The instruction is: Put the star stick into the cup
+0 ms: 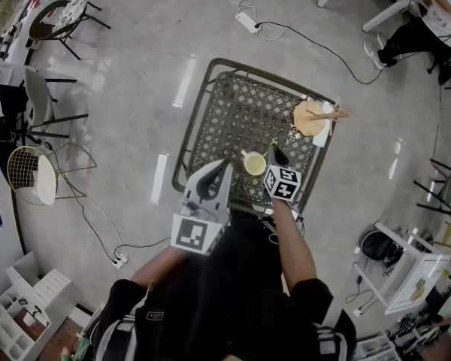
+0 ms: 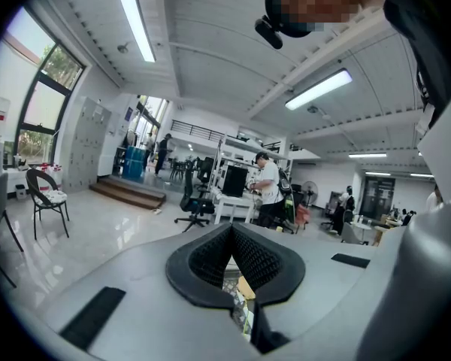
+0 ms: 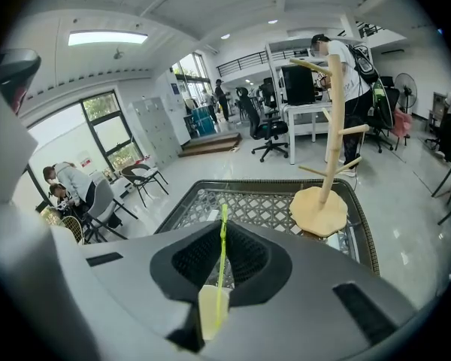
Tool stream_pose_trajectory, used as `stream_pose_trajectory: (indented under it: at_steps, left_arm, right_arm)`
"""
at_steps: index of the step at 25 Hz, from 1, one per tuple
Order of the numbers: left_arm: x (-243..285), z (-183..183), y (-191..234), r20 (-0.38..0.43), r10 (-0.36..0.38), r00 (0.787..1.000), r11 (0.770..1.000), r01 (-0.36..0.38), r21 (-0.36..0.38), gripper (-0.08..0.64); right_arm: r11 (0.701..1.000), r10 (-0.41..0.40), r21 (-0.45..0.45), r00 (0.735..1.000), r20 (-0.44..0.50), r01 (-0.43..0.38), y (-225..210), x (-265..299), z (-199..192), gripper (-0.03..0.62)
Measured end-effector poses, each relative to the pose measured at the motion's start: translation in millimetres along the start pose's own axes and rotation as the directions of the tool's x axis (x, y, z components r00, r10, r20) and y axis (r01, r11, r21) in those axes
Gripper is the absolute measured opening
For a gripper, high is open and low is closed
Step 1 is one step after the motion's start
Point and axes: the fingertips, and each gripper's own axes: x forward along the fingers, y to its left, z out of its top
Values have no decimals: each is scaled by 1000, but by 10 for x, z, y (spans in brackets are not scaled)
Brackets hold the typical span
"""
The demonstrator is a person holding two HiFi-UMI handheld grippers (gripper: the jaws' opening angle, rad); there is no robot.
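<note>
A pale yellow cup [image 1: 254,163] stands on the lattice-top table [image 1: 233,104], near its front edge. My right gripper [image 1: 276,153] is just right of the cup, shut on the thin yellow-green star stick [image 3: 222,265]. In the right gripper view the stick stands upright between the jaws of the right gripper [image 3: 222,235]. Its lower end lies over the cup [image 3: 211,312]. The star end is not visible. My left gripper [image 1: 213,177] hovers left of the cup, at the table's front edge. In its own view the left gripper [image 2: 231,230] is shut on nothing.
A wooden mug tree [image 1: 313,116] stands at the table's right edge, on a round base [image 3: 319,212]. Chairs [image 1: 56,17] stand at the far left and a power strip [image 1: 248,22] with cables lies on the floor beyond the table. A person [image 2: 268,188] stands at desks far off.
</note>
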Motion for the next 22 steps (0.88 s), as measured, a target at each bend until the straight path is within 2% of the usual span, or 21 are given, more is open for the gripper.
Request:
stream_pose_trajectory:
  at_steps: [15,22]
  left_arm:
    - [-167,53,62,25,25,999,1000,-25,-7,17]
    - [-453,45,-7,52,23,998,1000,-23,-1,17]
  right_arm:
    - [1000,-11,-12,1000,-10,11,-7,32,37,23]
    - [1000,-17,-17,999,-27,17,6,-115,-65,45]
